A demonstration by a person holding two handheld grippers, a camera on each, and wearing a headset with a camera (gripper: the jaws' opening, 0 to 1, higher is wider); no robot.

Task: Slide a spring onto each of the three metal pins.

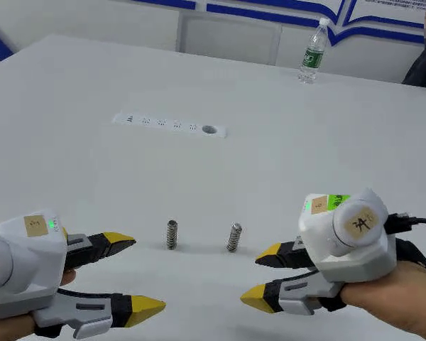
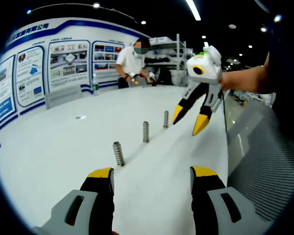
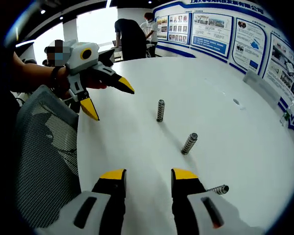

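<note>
Left spring (image 1: 172,234) and middle spring (image 1: 233,237) are standing upright on white table (image 1: 199,177), between grippers. Third spring (image 3: 217,189) is leaning just beside right gripper's jaw. We are holding left gripper (image 1: 146,273) and right gripper (image 1: 252,278) with jaws apart, gripping nothing. Paper tag (image 1: 360,223) on right gripper: handwriting unreadable. Bottle (image 1: 312,53) with green label is standing at far edge; label text and contents unclear.

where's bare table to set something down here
Bare table lies between the springs and the power strip, and beyond it toward the bottle. Crowded: the near edge between left tool and right tool, around the springs.
</note>
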